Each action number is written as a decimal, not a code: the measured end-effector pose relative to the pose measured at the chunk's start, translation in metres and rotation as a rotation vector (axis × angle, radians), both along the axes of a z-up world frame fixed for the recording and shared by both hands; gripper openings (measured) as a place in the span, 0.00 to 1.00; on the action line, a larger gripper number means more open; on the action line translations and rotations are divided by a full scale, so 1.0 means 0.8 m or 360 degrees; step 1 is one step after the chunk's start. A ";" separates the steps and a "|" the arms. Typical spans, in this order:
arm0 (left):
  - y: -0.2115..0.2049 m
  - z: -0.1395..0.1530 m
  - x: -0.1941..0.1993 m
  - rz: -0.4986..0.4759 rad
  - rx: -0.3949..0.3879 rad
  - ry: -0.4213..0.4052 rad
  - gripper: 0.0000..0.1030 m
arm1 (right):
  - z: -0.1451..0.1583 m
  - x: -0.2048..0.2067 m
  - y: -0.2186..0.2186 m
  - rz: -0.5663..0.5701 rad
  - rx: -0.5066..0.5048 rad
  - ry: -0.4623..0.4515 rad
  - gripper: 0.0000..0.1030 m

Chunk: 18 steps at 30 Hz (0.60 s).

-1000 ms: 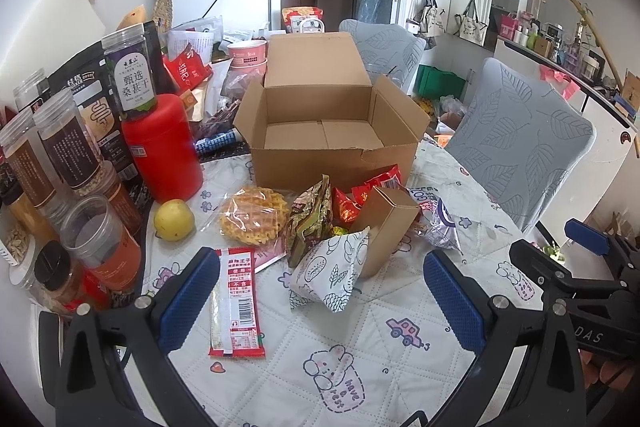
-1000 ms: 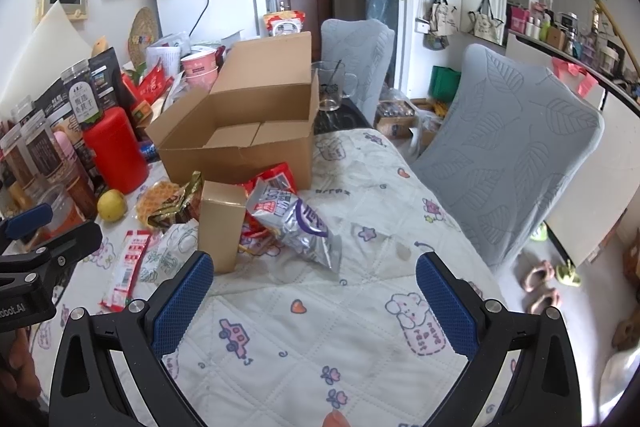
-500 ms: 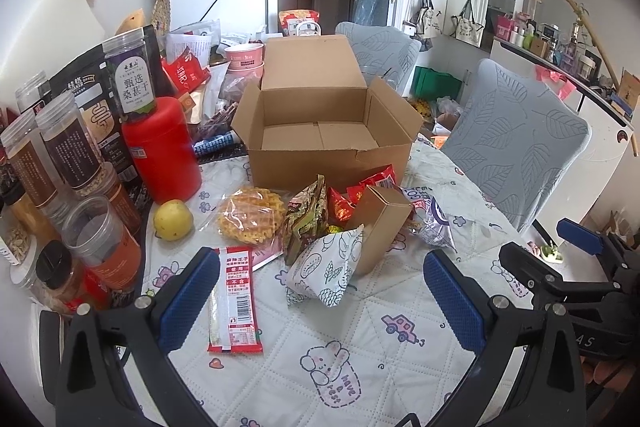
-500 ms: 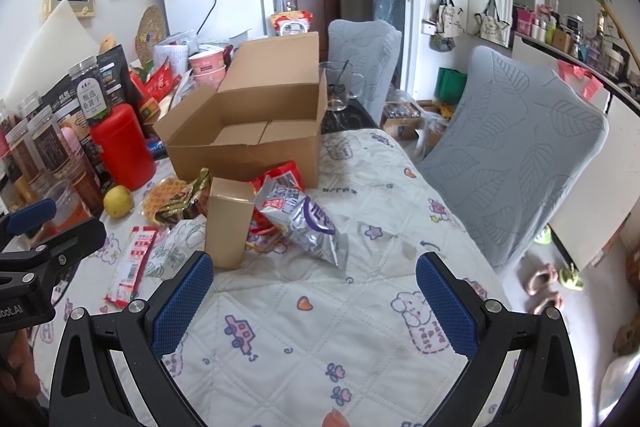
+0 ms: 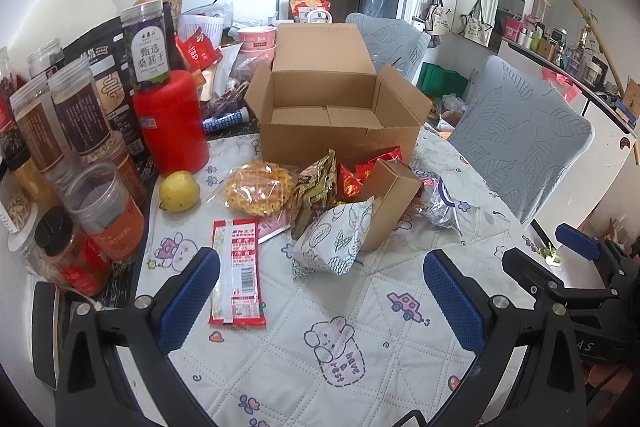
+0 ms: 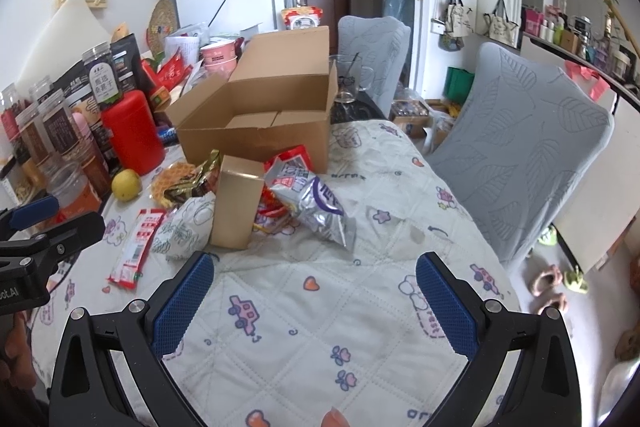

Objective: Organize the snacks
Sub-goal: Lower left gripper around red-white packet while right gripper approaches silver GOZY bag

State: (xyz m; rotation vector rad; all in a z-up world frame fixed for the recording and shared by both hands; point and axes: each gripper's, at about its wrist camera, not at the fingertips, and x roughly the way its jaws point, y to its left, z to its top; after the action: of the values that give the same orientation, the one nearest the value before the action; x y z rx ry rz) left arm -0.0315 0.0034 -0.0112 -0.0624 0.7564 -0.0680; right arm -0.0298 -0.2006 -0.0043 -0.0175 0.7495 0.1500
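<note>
Far left on the bench (image 5: pixel 360 307): jars (image 5: pixel 72 123) and red canister (image 5: pixel 170 123), lemon (image 5: pixel 179 191) just beside. Then flat red packet (image 5: pixel 237 273), waffle bag (image 5: pixel 258 193), patterned pouch (image 5: pixel 334 241) leaning on small brown carton (image 5: pixel 390 201), silver bag (image 6: pixel 316 207) rightmost. Behind the pile, open cardboard box (image 5: pixel 340 135). Left tool (image 5: pixel 320 301) spread wide, gripping nothing; right tool (image 6: pixel 314 301) likewise spread, hovering over quilted cover.

Snack packets (image 5: pixel 328 215) lie heaped before the open cardboard box (image 5: pixel 336 119); left tool (image 5: pixel 322 291) gapes.
</note>
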 end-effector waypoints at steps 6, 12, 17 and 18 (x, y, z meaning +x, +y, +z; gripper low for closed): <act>0.015 -0.014 -0.010 0.0058 -0.0035 0.0070 1.00 | -0.016 -0.007 0.005 0.0085 0.0051 0.0027 1.00; 0.034 -0.033 -0.017 0.0127 -0.0078 0.0121 1.00 | -0.037 -0.008 0.013 0.0150 0.0111 0.0083 1.00; 0.050 -0.056 -0.016 0.0183 -0.0111 0.0187 1.00 | -0.051 -0.003 0.022 0.0198 0.0118 0.0124 1.00; 0.052 -0.059 -0.015 0.0189 -0.0114 0.0197 1.00 | -0.053 -0.002 0.025 0.0207 0.0117 0.0130 1.00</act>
State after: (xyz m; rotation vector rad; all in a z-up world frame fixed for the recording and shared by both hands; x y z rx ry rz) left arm -0.0439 0.0450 -0.0588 -0.1807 0.8726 0.0219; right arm -0.0315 -0.1810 -0.0469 0.0098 0.8241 0.3032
